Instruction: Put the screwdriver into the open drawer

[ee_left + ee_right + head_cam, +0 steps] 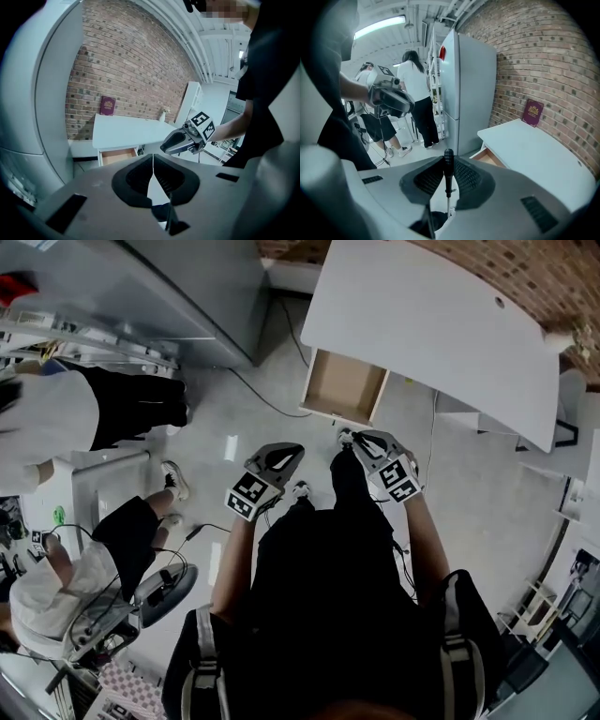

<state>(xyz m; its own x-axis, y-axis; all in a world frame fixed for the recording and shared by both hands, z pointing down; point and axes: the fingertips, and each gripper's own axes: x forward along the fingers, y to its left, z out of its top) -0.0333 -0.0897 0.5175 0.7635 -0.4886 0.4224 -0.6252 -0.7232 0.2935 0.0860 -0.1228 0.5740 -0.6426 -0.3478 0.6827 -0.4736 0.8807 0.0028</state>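
Right hand-held gripper [354,439] clamped on slim black-handled screwdriver [448,168], long axis along the jaws. Open light-wood drawer [339,385] lies just beyond, far side. Left hand-held gripper [153,176] closed, empty.

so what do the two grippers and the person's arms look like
The left gripper and right gripper are both grey, wedge-shaped shells with dark cut-outs. Each carries a white cube printed with black square markers. The fingers are black ribbed pads. The person wears a black short-sleeved top, so no sleeves cover the forearms.
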